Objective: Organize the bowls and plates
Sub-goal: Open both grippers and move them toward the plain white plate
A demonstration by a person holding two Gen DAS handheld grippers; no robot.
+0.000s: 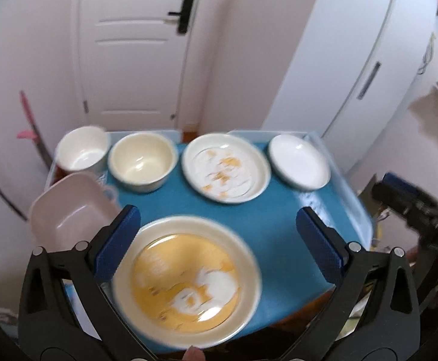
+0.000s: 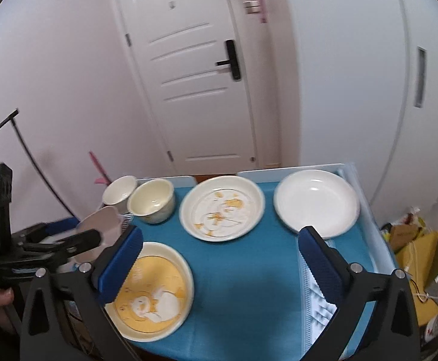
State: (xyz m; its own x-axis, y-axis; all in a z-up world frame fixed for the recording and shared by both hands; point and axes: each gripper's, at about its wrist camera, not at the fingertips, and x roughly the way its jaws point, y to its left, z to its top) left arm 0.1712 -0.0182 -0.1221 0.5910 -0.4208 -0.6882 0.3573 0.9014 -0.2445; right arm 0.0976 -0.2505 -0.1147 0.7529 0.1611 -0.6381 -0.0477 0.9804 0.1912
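On a small blue-covered table (image 1: 279, 210), seen from the left wrist camera, six pieces of crockery sit apart from one another. Nearest is a round cream plate with a yellow cartoon picture (image 1: 185, 279). The left gripper (image 1: 219, 240) hangs above it, blue-padded jaws wide apart and holding nothing, one on either side of the plate. Along the far edge, left to right, stand a white ceramic bowl (image 1: 82, 150), a cream bowl (image 1: 143, 164), a cream plate with orange markings (image 1: 225, 171) and a plain white shallow plate (image 1: 298, 162). A pale pink squarish plastic dish (image 1: 68, 213) sits at the left edge. This view is blurred.

From the right wrist camera, the right gripper (image 2: 219, 255) hovers over bare blue cloth, jaws likewise wide apart and empty. The yellow plate lies at lower left, the orange-marked plate ahead, the white plate at far right, both bowls touching or nearly so at far left.

Stacking seems not yet begun. To lift the yellow plate well, lower one pad under its raised rim, pinch the edge firmly, and keep it level while carrying it onto a matching plate
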